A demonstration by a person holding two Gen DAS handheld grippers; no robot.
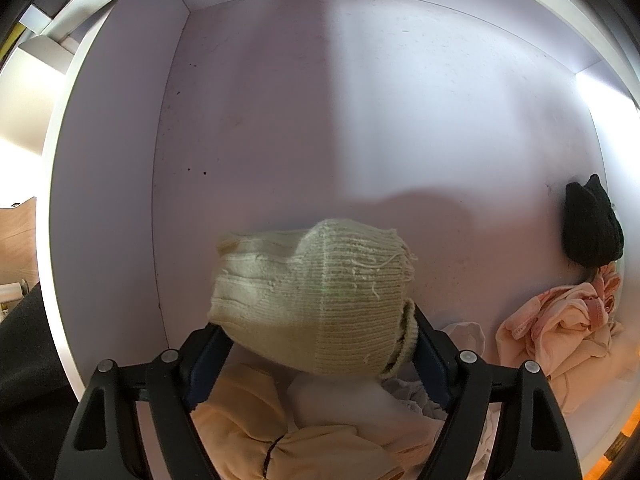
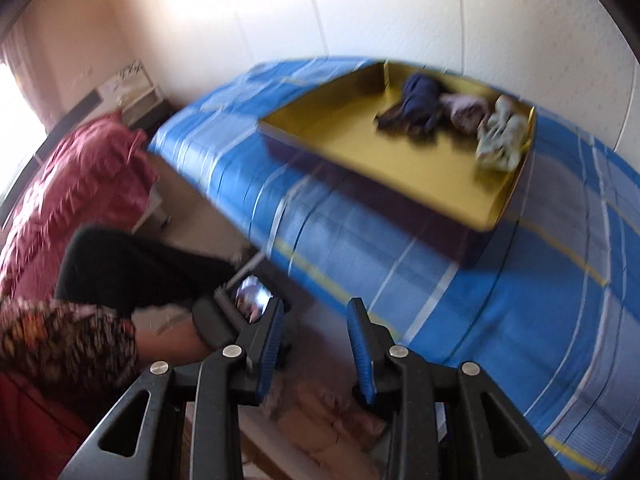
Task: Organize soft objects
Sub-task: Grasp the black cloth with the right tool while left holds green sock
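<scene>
My left gripper (image 1: 316, 320) points down into a white box (image 1: 280, 120) and is shut on a pale cream knit hat (image 1: 312, 280), gripped across its width by both pads. Under it lie beige cloths (image 1: 248, 412) and a white cloth (image 1: 340, 400). A black soft item (image 1: 592, 228) and pink garments (image 1: 560, 328) sit by the box's right wall. In the blurred right wrist view my right gripper (image 2: 317, 308) is narrowly open with nothing between its blue pads. Ahead of it a yellow tray (image 2: 360, 152) on the bed holds a dark blue cloth (image 2: 420, 100), a mauve one (image 2: 466, 110) and a pale green one (image 2: 502, 136).
The bed has a blue striped cover (image 2: 480, 300) and stands against a white wall. A pink quilt (image 2: 80, 184) lies to the left. A black sleeve (image 2: 132, 268) reaches in at the lower left beside a patterned fabric (image 2: 60, 340). Floor shows below the right gripper.
</scene>
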